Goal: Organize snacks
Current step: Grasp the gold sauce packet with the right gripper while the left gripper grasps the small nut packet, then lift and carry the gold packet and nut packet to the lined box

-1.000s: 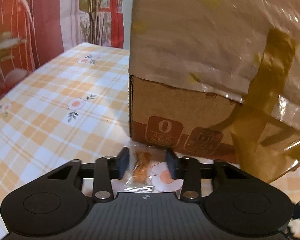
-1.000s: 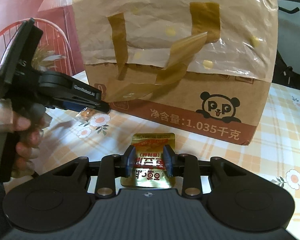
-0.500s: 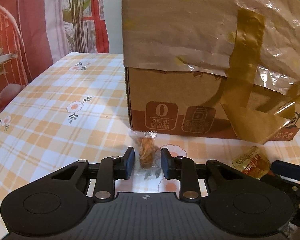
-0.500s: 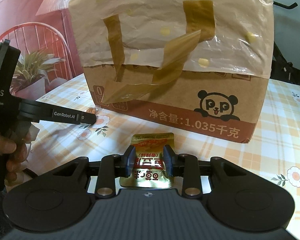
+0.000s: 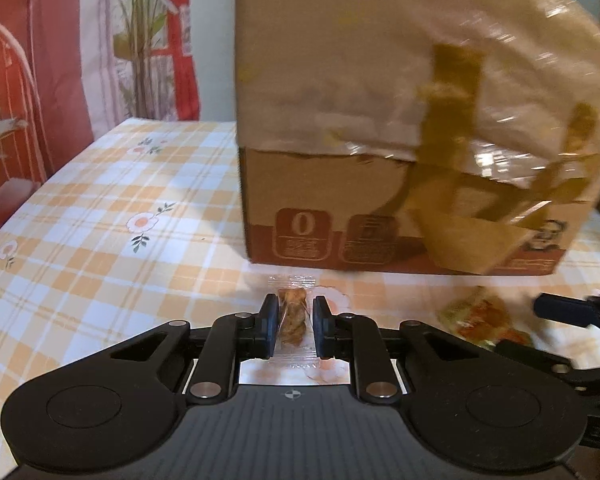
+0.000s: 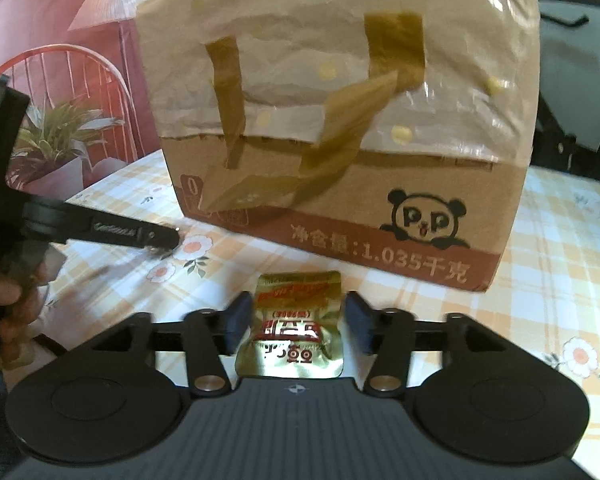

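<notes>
My left gripper (image 5: 294, 326) is shut on a small clear packet with a brown snack (image 5: 292, 316), held just above the checked tablecloth. My right gripper (image 6: 298, 326) is open, its fingers apart on either side of a gold and red snack packet (image 6: 296, 320) that lies on the cloth. That gold packet also shows blurred in the left wrist view (image 5: 482, 318). The left gripper shows in the right wrist view (image 6: 156, 236) at the left. A tall cardboard box (image 6: 340, 208) lined with a plastic bag stands right behind both packets.
The table has an orange checked cloth with flowers (image 5: 100, 216). A potted plant (image 6: 56, 140) and a red chair stand off the table's left side. The box (image 5: 380, 220) blocks the way forward.
My right gripper has opened and let go of the gold packet. My left gripper has closed tighter on the clear packet and drawn back a little from the box.
</notes>
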The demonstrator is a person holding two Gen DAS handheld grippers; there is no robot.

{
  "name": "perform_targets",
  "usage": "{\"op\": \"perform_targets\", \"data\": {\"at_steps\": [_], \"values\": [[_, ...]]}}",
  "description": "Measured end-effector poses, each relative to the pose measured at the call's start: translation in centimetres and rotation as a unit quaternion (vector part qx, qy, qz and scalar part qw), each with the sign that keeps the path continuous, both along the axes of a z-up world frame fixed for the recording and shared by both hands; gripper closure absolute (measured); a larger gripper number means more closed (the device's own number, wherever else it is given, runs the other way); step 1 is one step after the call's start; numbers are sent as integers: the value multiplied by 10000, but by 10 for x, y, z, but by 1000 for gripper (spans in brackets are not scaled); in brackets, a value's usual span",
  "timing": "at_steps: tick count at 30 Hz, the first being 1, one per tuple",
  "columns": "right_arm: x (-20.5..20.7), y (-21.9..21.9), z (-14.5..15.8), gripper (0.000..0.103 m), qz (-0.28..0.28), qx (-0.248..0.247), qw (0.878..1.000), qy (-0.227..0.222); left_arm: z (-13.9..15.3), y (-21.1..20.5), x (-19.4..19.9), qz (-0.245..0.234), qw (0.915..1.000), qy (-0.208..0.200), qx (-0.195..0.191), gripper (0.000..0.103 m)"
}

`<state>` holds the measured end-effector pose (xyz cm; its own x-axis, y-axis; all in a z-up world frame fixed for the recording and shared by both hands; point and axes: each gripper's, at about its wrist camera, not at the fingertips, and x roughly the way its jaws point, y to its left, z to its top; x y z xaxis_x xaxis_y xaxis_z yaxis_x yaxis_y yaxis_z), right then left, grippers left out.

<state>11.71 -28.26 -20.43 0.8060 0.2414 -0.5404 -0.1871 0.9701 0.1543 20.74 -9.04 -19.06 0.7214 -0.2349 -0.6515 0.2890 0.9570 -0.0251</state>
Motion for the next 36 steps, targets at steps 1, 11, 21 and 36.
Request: {"op": "perform_targets", "data": {"at_steps": [1, 11, 21, 36], "values": [[-1, 1, 0, 33, -4, -47, 10000, -31, 1, 1, -4, -43, 10000, -40, -47, 84], [15, 17, -5, 32, 85, -550, 9978, 356, 0, 14, -27, -211, 9979, -35, -607, 84], [25, 23, -5, 32, 37, -656, 9969, 422, -1, 25, -39, -320, 9957, -112, -862, 84], [17, 25, -5, 55, 230, -567, 9975, 341, 3, 36, -42, -217, 9949, -159, -974, 84]]}}
